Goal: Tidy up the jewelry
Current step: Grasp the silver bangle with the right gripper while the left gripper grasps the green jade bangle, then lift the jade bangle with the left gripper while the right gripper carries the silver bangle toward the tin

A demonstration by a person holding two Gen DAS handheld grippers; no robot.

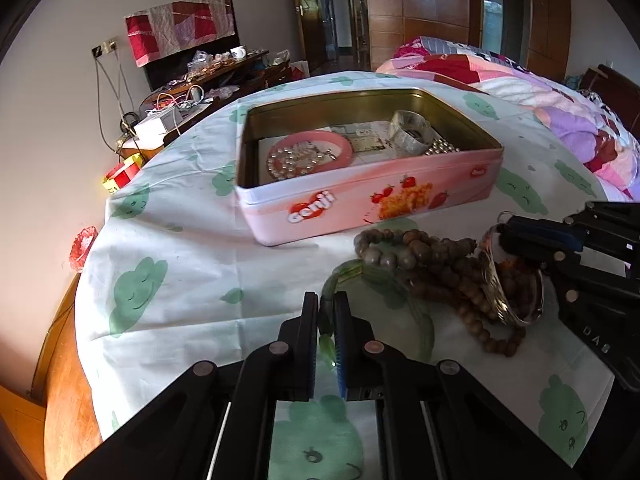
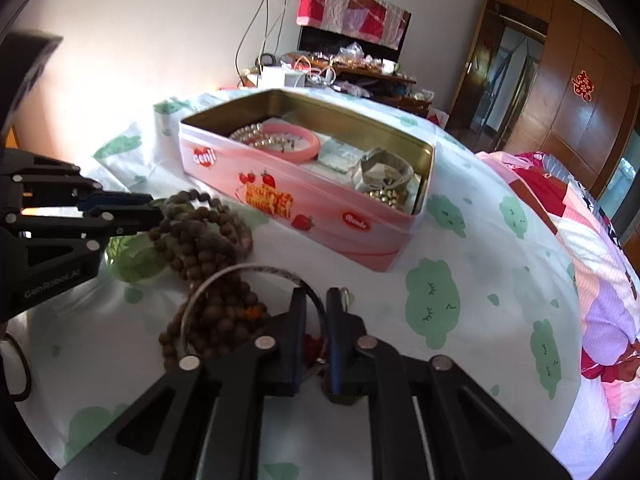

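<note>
Left gripper [image 1: 327, 300] clenched on a translucent green bangle [image 1: 348, 270], right gripper [image 2: 316, 300] pinching a thin silver bangle [image 2: 224, 276], beside matte wooden beads [image 1: 432, 256]; pink rectangular tin [image 1: 360, 200] beyond.

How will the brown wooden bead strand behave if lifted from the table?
The brown wooden bead strand lies in loose tangled loops, so it probably hangs floppy. It overlaps the silver metal bangle and may drag it. Round beads could slip.

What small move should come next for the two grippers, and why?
Probably lift both a little, slowly. The left gripper is shut on the green bangle and the right gripper on the silver bangle, but wooden bead strands overlap both, so they may drag along before reaching the open pink tin.
</note>
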